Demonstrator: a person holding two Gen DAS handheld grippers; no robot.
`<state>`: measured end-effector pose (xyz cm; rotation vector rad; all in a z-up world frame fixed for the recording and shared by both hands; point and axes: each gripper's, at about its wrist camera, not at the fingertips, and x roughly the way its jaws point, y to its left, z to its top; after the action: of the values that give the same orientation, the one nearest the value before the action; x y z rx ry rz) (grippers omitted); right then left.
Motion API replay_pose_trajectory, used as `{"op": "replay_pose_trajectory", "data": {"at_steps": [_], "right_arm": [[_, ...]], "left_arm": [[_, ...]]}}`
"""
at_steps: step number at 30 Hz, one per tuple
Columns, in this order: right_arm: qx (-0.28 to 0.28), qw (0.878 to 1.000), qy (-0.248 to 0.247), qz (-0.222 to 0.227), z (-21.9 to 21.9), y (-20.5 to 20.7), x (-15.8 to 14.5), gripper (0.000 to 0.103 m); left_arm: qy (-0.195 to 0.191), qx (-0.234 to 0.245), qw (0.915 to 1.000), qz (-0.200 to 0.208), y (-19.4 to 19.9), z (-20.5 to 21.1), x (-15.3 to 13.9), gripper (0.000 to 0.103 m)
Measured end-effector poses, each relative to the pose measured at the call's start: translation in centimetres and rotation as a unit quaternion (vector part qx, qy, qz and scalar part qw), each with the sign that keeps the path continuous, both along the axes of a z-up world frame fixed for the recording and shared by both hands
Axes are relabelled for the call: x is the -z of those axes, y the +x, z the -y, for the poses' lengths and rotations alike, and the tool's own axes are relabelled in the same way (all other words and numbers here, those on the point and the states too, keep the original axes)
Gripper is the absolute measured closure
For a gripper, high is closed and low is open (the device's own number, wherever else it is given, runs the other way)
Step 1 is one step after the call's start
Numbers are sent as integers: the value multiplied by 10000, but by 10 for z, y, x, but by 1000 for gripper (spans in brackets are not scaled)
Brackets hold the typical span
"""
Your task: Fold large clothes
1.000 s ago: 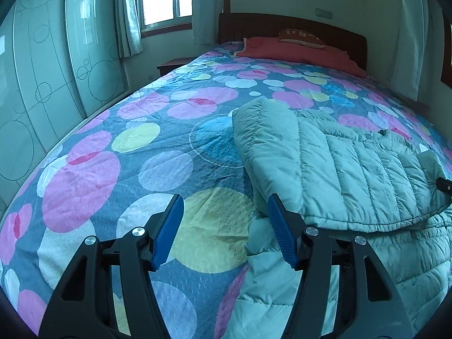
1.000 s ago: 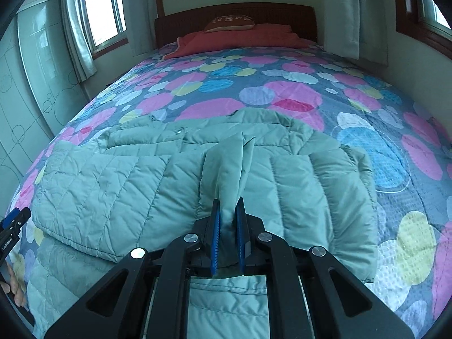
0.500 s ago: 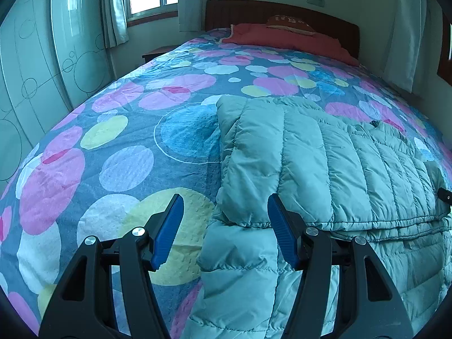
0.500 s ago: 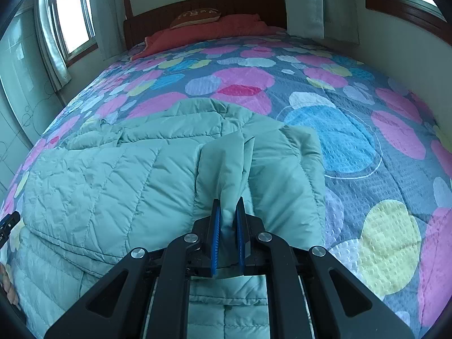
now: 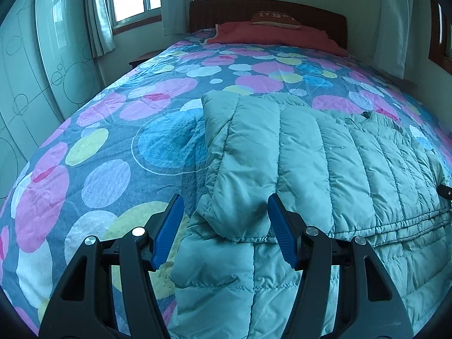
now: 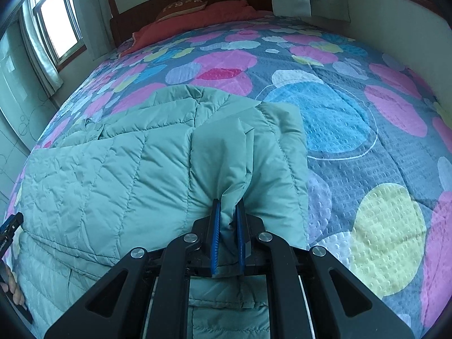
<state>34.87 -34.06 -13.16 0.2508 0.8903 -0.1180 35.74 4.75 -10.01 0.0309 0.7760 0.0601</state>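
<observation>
A pale green quilted puffer jacket (image 5: 325,169) lies partly folded on the bed, its upper part laid over the lower part. My left gripper (image 5: 223,226) is open, its blue pads either side of the folded layer's left corner, not closed on it. My right gripper (image 6: 227,231) is shut on a bunched fold of the jacket (image 6: 113,175) at its right side, with the sleeve cloth (image 6: 223,152) rising out of the pads. The left gripper's tip shows at the left edge of the right wrist view (image 6: 11,223).
The bed has a spotted bedspread (image 5: 99,152) in pink, blue and yellow. A red blanket (image 5: 271,34) and a pillow lie at the wooden headboard. A glass wardrobe (image 5: 36,65) and window stand left; curtains and wall are right.
My left gripper has moved right, from over the bedspread to straddling the jacket's folded corner. My right gripper has carried its hold rightward, and the jacket's right edge is now folded further in.
</observation>
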Motion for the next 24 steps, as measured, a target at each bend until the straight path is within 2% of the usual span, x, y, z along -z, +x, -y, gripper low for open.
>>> {"op": "replay_pose_trajectory", "data": {"at_steps": [5, 9, 13, 16, 18, 21, 24], "right_arm": [[127, 9995, -173, 234, -6, -3, -26, 91], [-194, 9988, -290, 351, -28, 18, -33, 90], [-445, 9986, -245, 164, -47, 50, -20, 91], [-487, 9983, -295, -157, -51, 69, 2, 90], [-522, 9984, -28, -194, -46, 74, 15, 90], [-474, 9985, 230, -122, -40, 73, 16, 90], [-476, 9988, -86, -120, -50, 69, 2, 90]], "left_arm": [[100, 18, 9999, 97, 16, 2, -7, 42], [202, 158, 9995, 171, 37, 9, -9, 42], [440, 224, 9988, 6, 57, 17, 2, 42], [425, 115, 9984, -347, 70, 13, 19, 40], [360, 119, 9979, -529, 74, 10, 31, 40], [294, 102, 9981, -541, 73, 9, 32, 41], [314, -81, 9988, -355, 67, 8, 17, 43]]}}
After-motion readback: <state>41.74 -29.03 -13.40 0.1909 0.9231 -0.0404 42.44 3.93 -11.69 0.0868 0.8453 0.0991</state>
